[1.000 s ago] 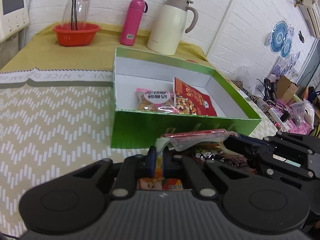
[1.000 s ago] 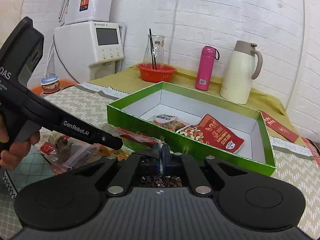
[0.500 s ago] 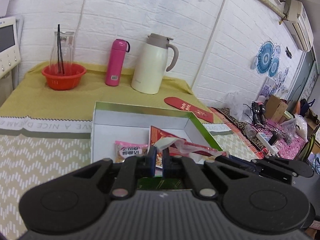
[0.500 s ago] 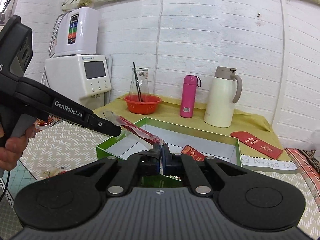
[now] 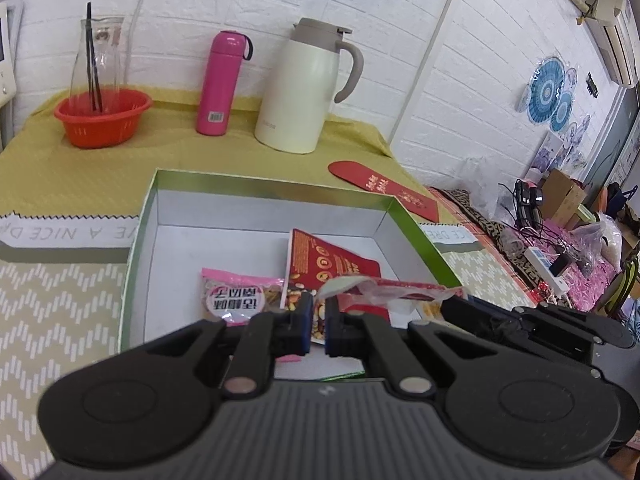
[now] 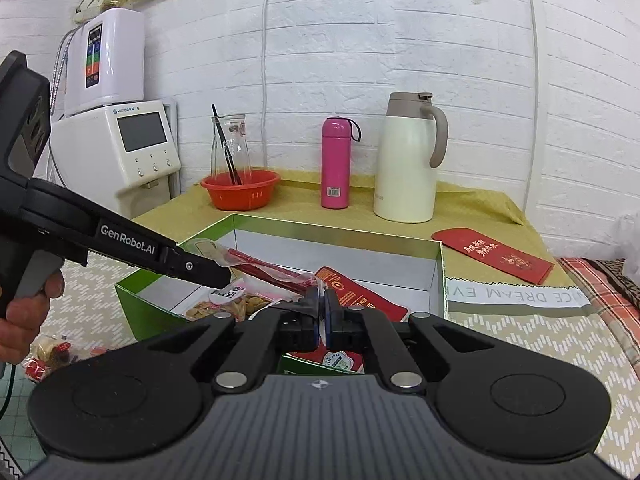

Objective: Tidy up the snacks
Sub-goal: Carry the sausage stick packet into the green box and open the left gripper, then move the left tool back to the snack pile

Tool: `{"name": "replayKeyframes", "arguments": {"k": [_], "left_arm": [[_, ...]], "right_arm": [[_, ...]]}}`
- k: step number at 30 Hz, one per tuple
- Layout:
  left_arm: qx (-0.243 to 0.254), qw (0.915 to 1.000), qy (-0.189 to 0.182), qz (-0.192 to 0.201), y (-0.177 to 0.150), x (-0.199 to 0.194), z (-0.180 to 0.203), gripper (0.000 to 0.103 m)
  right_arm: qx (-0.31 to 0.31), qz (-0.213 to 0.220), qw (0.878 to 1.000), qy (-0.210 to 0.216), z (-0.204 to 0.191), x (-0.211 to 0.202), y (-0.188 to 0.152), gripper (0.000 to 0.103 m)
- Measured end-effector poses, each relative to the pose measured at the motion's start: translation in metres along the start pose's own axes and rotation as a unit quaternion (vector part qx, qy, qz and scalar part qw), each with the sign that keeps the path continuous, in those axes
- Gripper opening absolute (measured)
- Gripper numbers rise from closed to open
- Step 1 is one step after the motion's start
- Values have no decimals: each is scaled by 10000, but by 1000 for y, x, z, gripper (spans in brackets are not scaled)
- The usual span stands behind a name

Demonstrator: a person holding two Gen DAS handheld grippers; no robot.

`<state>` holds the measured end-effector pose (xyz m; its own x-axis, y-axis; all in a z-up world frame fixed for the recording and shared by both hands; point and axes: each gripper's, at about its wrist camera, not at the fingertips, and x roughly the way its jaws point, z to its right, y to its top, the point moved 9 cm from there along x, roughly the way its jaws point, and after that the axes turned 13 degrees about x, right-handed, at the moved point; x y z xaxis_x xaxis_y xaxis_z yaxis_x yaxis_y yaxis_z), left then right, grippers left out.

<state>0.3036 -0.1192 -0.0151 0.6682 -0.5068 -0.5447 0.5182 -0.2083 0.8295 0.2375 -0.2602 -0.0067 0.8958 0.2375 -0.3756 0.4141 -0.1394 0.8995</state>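
Both grippers hold one clear snack bag with a red top strip (image 5: 394, 286), stretched between them above the near side of the green box (image 5: 424, 232). My left gripper (image 5: 318, 314) is shut on the bag's left corner. My right gripper (image 6: 321, 312) is shut on the other end of the bag (image 6: 272, 270). The box (image 6: 442, 268) has white inside walls and holds a pink nut packet (image 5: 236, 294) and a red nut packet (image 5: 328, 260). The left gripper's arm (image 6: 120, 240) crosses the right wrist view.
At the back stand an orange bowl with a glass carafe (image 5: 102, 114), a pink bottle (image 5: 222, 82) and a cream thermos jug (image 5: 300, 88). A red envelope (image 5: 384, 188) lies right of the box. More snack packets (image 6: 48, 356) lie on the table left of the box.
Both grippers lifted the bag from the table in front of the box and carried it forward, over the box's near wall. Both stayed shut.
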Motion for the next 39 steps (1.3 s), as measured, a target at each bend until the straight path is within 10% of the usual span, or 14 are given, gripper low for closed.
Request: {"name": "replayKeyframes", "arguments": {"k": [9, 10, 11, 12, 14, 17, 39], "left_arm": [[-25, 9999, 79, -112, -6, 16, -8, 0], [-52, 10000, 40, -58, -6, 15, -9, 18], [-101, 9999, 119, 19, -6, 13, -12, 71], [-178, 9994, 229, 186, -4, 8, -15, 78], [-138, 9974, 553, 441, 0, -1, -19, 81], [-10, 9947, 944, 403, 1, -6, -22, 99], [76, 9888, 1308, 717, -56, -131, 22, 99]], "right_arm": [[9, -132, 9999, -101, 6, 18, -5, 11], [-25, -109, 9999, -113, 5, 19, -5, 23], [-78, -59, 9999, -136, 5, 19, -5, 38], [-149, 4, 9997, -187, 5, 18, -6, 49], [-221, 158, 9992, -304, 6, 14, -5, 103], [-254, 334, 9983, -393, 5, 8, -3, 103], [-17, 111, 9997, 213, -27, -100, -26, 103]]}}
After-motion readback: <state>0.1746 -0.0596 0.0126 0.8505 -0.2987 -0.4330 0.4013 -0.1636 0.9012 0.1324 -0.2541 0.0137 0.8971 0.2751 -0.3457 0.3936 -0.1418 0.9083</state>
